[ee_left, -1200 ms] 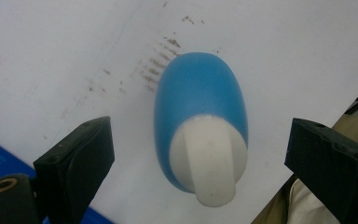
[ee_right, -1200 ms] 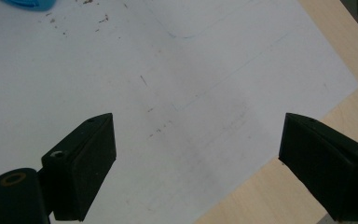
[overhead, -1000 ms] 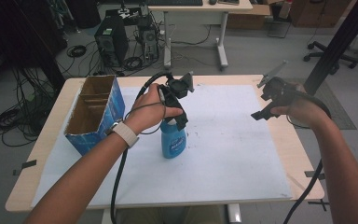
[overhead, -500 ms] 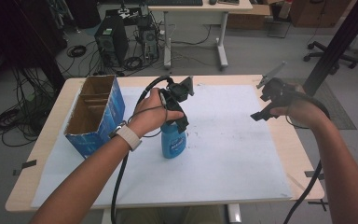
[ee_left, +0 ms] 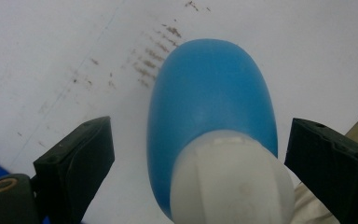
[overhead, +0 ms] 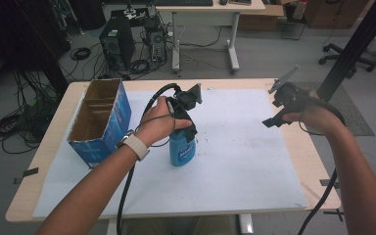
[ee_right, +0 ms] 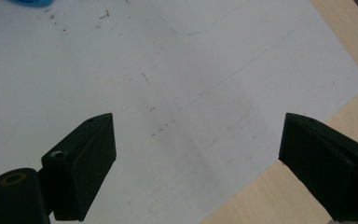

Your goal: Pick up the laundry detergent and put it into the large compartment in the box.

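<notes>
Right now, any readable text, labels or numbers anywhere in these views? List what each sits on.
Blue plastic bottle with a white cap: white label print on its side, too blurred to read.
Open blue cardboard box: pale marks on its lower side, not legible.
White paper sheet: smudges and faint lines, no writing.
Nothing quotable.

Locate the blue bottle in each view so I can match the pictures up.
High view: bottle stands mid-table on the white sheet, right under the left tongs.
Left gripper view: bottle at centre, seen from above, white cap nearest, between the open jaws with a gap each side.
Right gripper view: a blue sliver at the top left edge, likely the bottle.
Shared landmark: the speckled white sheet.
</notes>
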`<state>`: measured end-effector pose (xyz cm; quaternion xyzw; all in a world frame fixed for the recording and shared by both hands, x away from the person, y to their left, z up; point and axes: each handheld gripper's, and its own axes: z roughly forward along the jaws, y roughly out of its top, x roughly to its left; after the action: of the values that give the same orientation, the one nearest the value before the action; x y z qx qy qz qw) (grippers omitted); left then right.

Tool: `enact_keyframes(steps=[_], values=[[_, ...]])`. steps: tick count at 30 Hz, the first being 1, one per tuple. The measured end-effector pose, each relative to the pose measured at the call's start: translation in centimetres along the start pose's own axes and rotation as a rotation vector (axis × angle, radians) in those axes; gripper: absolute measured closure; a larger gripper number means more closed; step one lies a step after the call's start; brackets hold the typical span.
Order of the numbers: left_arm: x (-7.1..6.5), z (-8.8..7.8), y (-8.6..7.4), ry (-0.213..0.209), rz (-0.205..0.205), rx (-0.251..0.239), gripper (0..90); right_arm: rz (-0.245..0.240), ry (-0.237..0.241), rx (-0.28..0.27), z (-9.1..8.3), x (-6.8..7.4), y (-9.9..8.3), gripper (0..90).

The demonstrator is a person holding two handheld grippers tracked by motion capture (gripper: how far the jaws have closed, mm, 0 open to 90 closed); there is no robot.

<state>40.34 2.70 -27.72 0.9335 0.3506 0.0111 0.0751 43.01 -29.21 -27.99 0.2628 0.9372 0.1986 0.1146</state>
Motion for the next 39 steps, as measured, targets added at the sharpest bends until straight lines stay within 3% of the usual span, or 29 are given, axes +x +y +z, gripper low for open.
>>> enact_keyframes(steps=[23,39], values=[[0.1,1.5,-0.1,-0.005,-0.017,0.015,9.4,0.003,0.002,-0.004,0.1,0.0,-0.1,11.0],[0.2,1.6,-0.1,-0.01,-0.022,0.013,20.6,0.002,0.004,-0.001,0.2,0.0,-0.1,11.0]])
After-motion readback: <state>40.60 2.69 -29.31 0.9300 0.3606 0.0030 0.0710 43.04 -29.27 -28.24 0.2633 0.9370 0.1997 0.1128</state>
